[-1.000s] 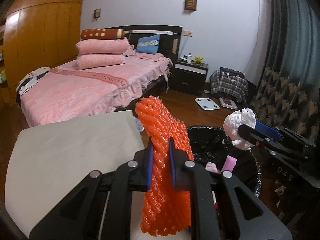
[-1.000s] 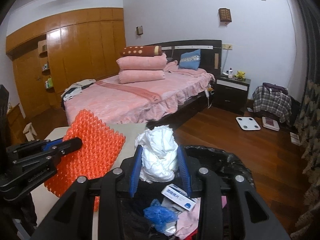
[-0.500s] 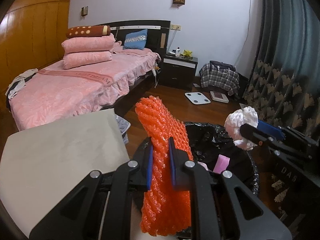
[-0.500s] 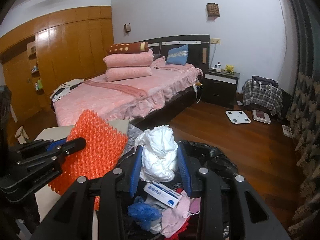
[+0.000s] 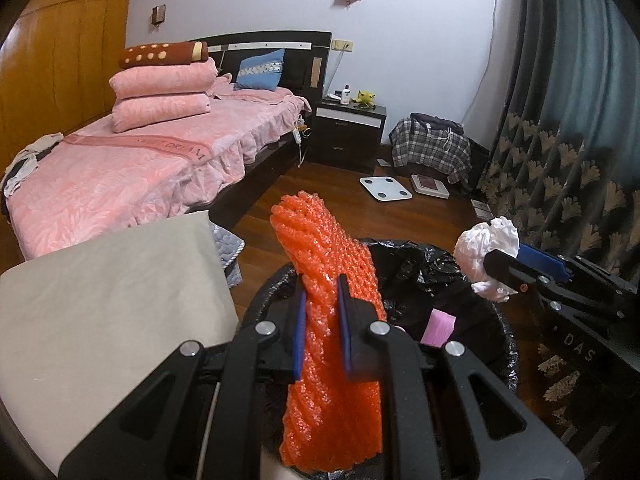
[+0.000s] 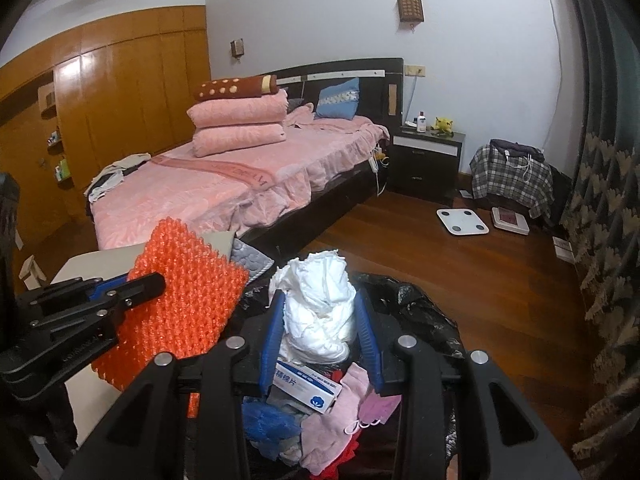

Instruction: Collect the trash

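The orange foam net sleeve stands upright, long axis vertical, pinched tight in the left gripper above the near rim of the black-lined trash bin. The crumpled white tissue wad is clamped in the right gripper, directly over the bin opening. The bin already holds a small blue-and-white box, pink cloth and a blue wrapper.

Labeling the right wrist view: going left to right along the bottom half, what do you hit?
Left gripper → orange foam mesh, pinched in its fingers → white crumpled paper wad, between the right gripper fingers above the black-lined trash bin → white bathroom scale on the floor → patterned curtain.
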`<state>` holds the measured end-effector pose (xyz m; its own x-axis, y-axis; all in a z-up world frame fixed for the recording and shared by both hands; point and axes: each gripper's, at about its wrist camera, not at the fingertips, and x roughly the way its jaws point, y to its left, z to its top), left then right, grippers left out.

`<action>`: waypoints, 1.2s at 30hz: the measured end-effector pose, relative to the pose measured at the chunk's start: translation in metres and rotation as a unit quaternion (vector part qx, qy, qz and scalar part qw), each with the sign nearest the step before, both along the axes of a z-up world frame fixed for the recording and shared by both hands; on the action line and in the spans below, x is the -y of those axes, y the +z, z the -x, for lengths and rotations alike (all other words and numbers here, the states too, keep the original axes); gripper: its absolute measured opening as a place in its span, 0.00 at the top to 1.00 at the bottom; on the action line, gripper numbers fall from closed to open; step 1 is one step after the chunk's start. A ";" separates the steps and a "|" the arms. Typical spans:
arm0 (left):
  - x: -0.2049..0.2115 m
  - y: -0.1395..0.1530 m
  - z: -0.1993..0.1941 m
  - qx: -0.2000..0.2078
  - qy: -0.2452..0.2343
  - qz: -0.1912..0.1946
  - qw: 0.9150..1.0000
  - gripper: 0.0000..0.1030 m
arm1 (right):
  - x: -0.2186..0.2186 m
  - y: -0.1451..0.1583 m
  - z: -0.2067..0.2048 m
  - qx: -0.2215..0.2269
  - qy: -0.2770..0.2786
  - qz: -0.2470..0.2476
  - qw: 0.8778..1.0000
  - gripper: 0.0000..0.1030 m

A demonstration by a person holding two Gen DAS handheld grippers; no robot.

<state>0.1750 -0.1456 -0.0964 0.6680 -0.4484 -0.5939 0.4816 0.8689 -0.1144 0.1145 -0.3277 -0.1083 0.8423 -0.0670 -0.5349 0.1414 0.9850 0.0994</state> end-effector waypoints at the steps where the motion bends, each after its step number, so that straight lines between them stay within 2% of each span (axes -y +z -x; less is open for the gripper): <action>1: 0.002 -0.001 -0.001 0.000 -0.002 -0.001 1.000 0.87 | -0.001 0.000 -0.001 -0.001 -0.002 0.001 1.000 0.66; 5: 0.009 -0.004 -0.006 -0.005 -0.013 0.001 1.000 0.87 | 0.010 -0.003 -0.003 -0.006 -0.012 0.003 1.000 0.66; 6: 0.011 -0.005 -0.006 -0.006 -0.015 0.001 1.000 0.86 | 0.012 -0.005 -0.003 -0.007 -0.017 0.004 1.000 0.61; 8: 0.012 -0.006 -0.009 -0.008 -0.020 0.007 1.000 0.77 | 0.017 -0.007 -0.004 -0.011 -0.024 0.007 1.000 0.58; 10: 0.013 -0.006 -0.010 -0.011 -0.021 0.014 1.000 0.49 | 0.021 -0.010 -0.003 -0.014 -0.030 0.010 0.999 0.52; 11: 0.010 -0.006 -0.010 -0.010 -0.018 0.020 1.000 0.45 | 0.023 -0.010 -0.003 -0.015 -0.033 0.011 0.999 0.44; 13: 0.007 -0.005 -0.009 -0.008 -0.016 0.023 1.000 0.41 | 0.026 -0.010 0.001 -0.013 -0.038 0.010 0.999 0.38; 15: 0.003 -0.004 -0.008 -0.005 -0.009 0.022 1.000 0.33 | 0.028 -0.009 0.003 -0.010 -0.041 0.012 0.999 0.19; 17: -0.004 0.000 -0.005 0.000 -0.002 0.023 1.000 0.27 | 0.027 -0.006 0.006 -0.005 -0.041 0.014 0.999 0.11; 18: -0.007 0.002 -0.004 0.002 0.002 0.021 1.000 0.20 | 0.026 -0.004 0.008 -0.003 -0.039 0.016 0.999 0.06; 19: -0.011 0.004 -0.002 0.005 0.007 0.019 1.000 0.14 | 0.025 -0.003 0.010 -0.003 -0.037 0.017 0.999 0.05; 24: -0.028 0.018 0.008 0.009 0.024 0.009 1.000 0.08 | 0.013 0.009 0.019 -0.002 -0.011 0.007 1.000 0.06; 36: -0.081 0.053 0.047 0.025 0.085 0.005 0.996 0.07 | -0.033 0.050 0.050 0.013 0.042 0.001 0.999 0.06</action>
